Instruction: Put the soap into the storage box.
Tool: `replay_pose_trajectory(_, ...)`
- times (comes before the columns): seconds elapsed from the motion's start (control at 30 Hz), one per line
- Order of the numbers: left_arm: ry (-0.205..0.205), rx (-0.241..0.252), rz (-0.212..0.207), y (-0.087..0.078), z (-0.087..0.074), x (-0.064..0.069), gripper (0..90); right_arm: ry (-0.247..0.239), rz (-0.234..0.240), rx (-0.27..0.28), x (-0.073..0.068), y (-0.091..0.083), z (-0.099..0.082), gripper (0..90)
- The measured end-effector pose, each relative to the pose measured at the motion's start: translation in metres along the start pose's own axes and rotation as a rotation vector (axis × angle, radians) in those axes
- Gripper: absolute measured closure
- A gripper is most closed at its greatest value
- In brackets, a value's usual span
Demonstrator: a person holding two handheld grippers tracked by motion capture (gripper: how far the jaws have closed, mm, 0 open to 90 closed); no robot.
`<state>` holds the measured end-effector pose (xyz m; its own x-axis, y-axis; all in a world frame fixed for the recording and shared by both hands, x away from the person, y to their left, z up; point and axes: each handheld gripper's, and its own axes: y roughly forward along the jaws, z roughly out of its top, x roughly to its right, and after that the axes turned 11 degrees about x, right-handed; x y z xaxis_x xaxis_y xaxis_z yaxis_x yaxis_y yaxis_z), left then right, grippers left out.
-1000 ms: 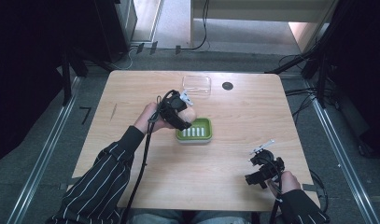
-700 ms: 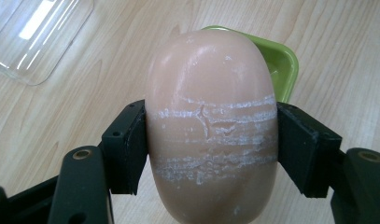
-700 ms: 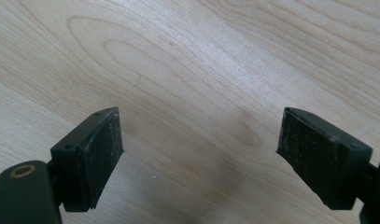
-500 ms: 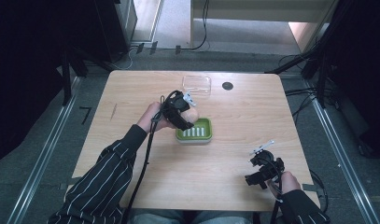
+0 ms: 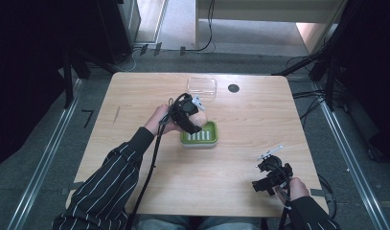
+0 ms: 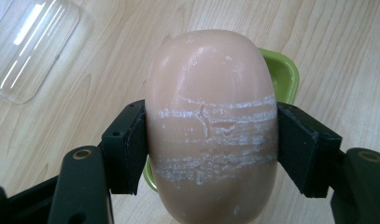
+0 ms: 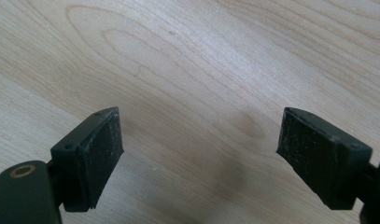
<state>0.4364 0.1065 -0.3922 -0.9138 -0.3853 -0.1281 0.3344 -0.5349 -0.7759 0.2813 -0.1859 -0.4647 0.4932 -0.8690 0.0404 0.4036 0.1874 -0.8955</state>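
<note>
Pale wood grain runs across the table point(image 5: 135, 96) at the centre of the high view, ringed by dark floor, cables and metal rails. Just above mid-frame, the left gripper point(image 5: 195, 120) pinches a peach-coloured bar of soap point(image 6: 211, 126), its two black jaws pressing the bar's flanks where white scuff lines cross the surface. In the left gripper view the soap stands on end between the jaws and fills the middle of the frame. Behind it peeks the green soap dish point(image 6: 285, 74), its rim showing at the right of the bar and a sliver at lower left; whether the bar touches the dish cannot be told. From above, the dish point(image 5: 212, 139) sits just right of the left hand point(image 5: 159, 120), ribbed floor showing. A clear plastic lid point(image 5: 202, 86) lies near the table's far edge, upper centre of the frame, with a small black disc point(image 5: 234, 88) just to its right. At lower right, well apart, the right gripper point(image 5: 269, 175) hovers over bare wood, jaws spread wide with nothing between them. A striped sleeve point(image 5: 106, 187) enters from lower left.
</note>
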Motion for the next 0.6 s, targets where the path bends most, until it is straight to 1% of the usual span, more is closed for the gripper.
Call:
replay_pose_trajectory(0.1,0.003,-0.001,-0.005,0.003,0.000,-0.001,32.6,-0.003,0.004,0.007,0.002,-0.001,-0.001,14.5)
replay_pose_trajectory(0.17,0.005,-0.004,-0.007,0.004,0.000,-0.001,32.6,0.006,-0.003,0.002,0.002,0.000,0.000,14.5)
replay_pose_trajectory(0.2,0.005,-0.004,-0.007,0.004,0.000,-0.001,32.6,0.006,-0.003,0.002,0.002,0.000,0.000,14.5)
replay_pose_trajectory(0.23,0.013,-0.002,-0.005,0.005,0.000,-0.001,32.6,0.007,-0.001,0.001,0.003,0.001,0.000,14.5)
replay_pose_trajectory(0.6,0.025,-0.009,-0.010,0.012,0.000,-0.001,32.6,0.004,-0.001,0.001,0.002,0.000,-0.001,14.5)
